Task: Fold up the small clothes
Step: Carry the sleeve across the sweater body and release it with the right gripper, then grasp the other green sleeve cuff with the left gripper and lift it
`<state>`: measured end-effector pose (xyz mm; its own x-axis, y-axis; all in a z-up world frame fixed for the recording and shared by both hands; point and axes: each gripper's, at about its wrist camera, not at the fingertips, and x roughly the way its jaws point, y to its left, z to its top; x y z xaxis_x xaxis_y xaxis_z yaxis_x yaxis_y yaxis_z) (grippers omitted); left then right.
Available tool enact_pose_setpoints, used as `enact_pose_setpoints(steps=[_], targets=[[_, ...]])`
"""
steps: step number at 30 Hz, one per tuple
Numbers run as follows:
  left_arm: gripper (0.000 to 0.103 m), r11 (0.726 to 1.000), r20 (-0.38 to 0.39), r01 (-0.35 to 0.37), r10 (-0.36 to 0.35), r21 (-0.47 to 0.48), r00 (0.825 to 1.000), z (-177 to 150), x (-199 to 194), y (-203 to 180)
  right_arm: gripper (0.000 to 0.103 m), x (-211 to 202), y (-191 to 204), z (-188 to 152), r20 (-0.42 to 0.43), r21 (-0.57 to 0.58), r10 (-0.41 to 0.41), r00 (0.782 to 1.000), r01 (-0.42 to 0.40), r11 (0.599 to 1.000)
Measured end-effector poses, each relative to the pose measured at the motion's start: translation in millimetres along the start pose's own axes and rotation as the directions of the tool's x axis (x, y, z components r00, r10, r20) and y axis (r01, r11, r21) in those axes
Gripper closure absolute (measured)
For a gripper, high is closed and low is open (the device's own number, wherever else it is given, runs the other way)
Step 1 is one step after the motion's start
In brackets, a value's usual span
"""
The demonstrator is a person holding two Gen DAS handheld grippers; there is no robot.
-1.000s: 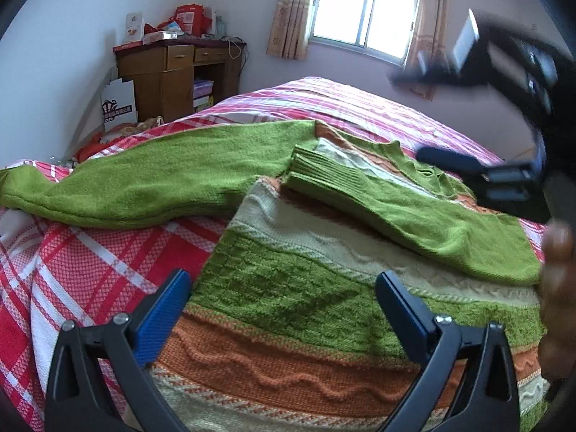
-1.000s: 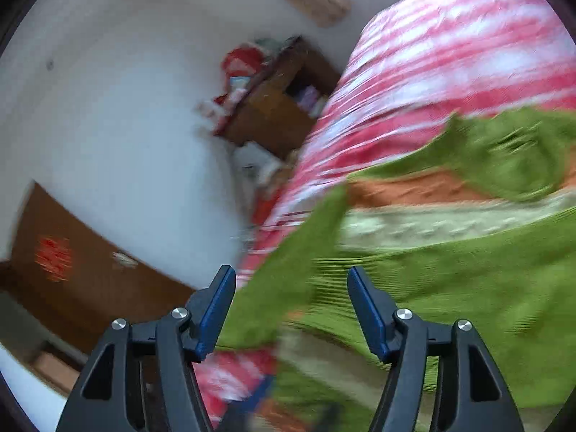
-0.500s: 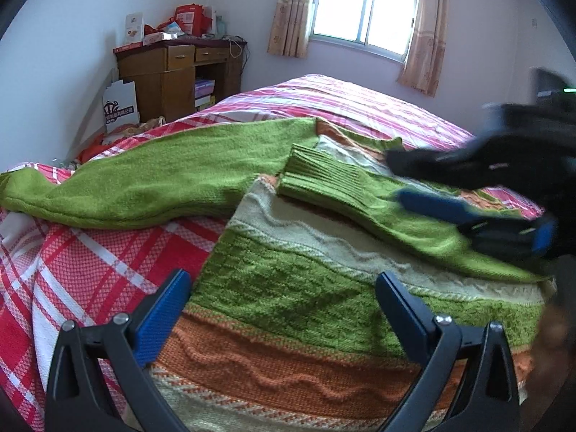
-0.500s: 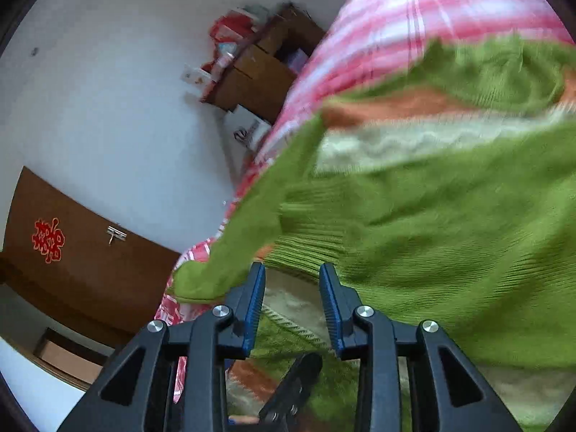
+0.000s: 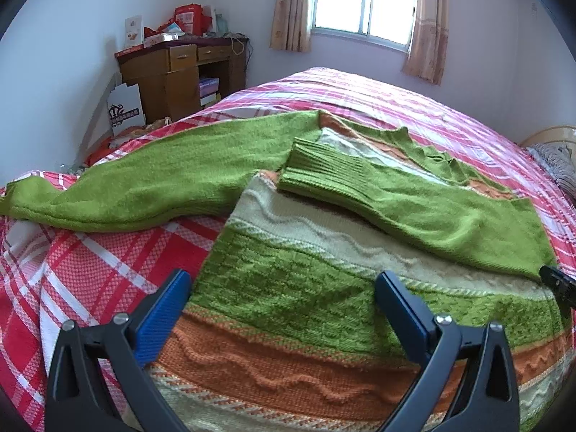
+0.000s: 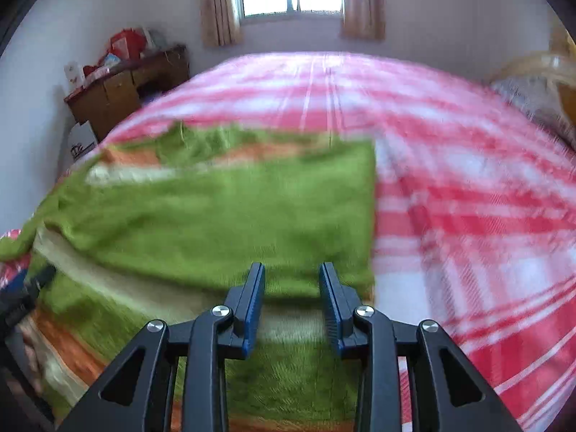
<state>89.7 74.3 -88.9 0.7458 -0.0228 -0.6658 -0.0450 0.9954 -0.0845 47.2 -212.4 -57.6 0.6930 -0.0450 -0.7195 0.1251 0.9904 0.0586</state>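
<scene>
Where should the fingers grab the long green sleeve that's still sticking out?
Probably at the far cuff end of the outstretched sleeve, coming from above with the open left gripper. It lies flat across the checked bedspread, so pinching its loose tip should let the whole length swing over the sweater.

A bed with a red, pink and white plaid cover (image 5: 90, 262) fills the room. A wooden desk (image 5: 169, 72) stands in the far left corner, red packages and boxes (image 5: 187, 18) piled on top. A white printed carton (image 5: 126, 108) leans beside it. Beige curtains (image 5: 426, 21) flank a bright window (image 5: 363, 0) in the far wall.
</scene>
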Motion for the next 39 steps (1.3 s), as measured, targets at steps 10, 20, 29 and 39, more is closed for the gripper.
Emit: enact_pose_setpoints(steps=[10, 20, 29, 39], targets=[[0.014, 0.996, -0.064, 0.009, -0.015, -0.088, 0.998, 15, -26, 32, 0.066, -9, -9, -4, 0.041, 0.037, 0.052, 0.998, -0.054, 0.998], [0.015, 0.769, -0.008, -0.277, 0.333, -0.577, 0.943, 63, -67, 239, 0.065, -7, -8, -3, 0.044, 0.045, 0.060, 0.997, -0.062, 0.997], [0.040, 0.591, -0.127, -0.241, 0.228, -0.769, 0.965, 36, -17, 332, 0.065, -7, -6, -3, 0.040, 0.038, 0.050, 0.998, -0.051, 0.998], [0.077, 0.599, -0.159, -0.364, 0.368, -0.713, 0.916, 39, -9, 317, 0.065, -6, -7, -2, 0.038, 0.035, 0.046, 0.998, -0.047, 0.998]])
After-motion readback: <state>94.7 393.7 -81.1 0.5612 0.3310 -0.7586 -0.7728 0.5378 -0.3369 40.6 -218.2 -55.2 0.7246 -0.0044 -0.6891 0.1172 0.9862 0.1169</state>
